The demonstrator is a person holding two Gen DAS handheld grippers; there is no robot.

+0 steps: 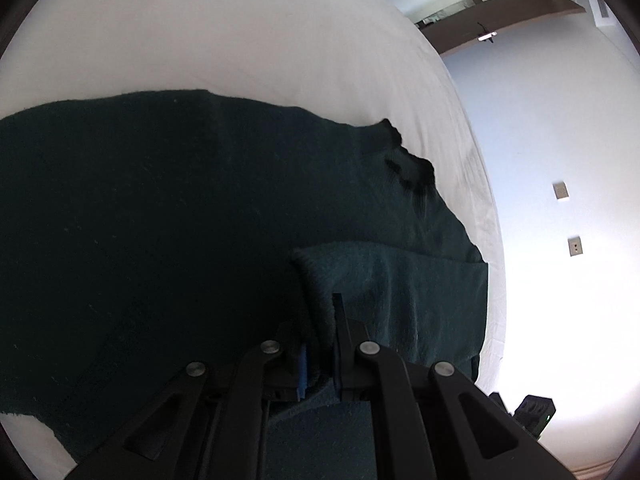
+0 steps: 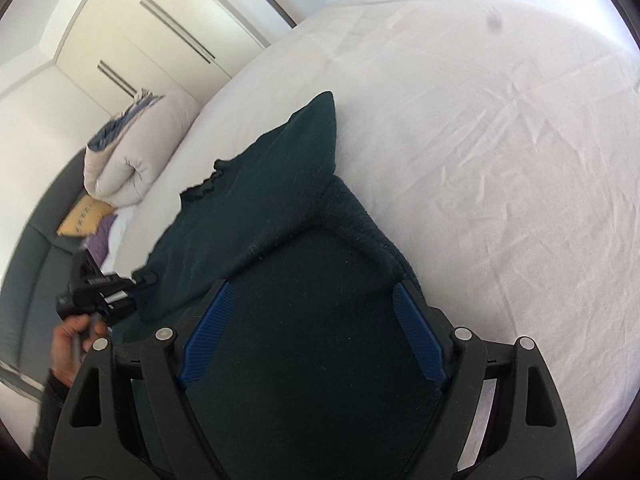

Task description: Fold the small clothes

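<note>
A dark green knitted sweater (image 1: 160, 220) lies spread on the white bed sheet (image 1: 200, 32), its ribbed collar (image 1: 408, 172) toward the bed's edge. My left gripper (image 1: 320, 320) is shut on a folded-over strip of the sweater, and the cloth stands up between the blue pads (image 1: 303, 372). In the right wrist view the sweater (image 2: 280, 200) runs under my right gripper (image 2: 314, 292). That gripper is open, its blue pads (image 2: 208, 332) wide apart above the cloth and not pressing on it. The left gripper (image 2: 100, 292) shows there at the sweater's left edge, held by a hand (image 2: 72, 340).
A rolled pale duvet (image 2: 132, 160), a yellow cushion (image 2: 84, 216) and purple cloth lie off the bed's far side on a grey surface (image 2: 32, 264). Cream wardrobe doors (image 2: 160, 28) stand behind. Wrinkled sheet (image 2: 500, 160) stretches to the right. A white wall with sockets (image 1: 560, 192) lies past the bed edge.
</note>
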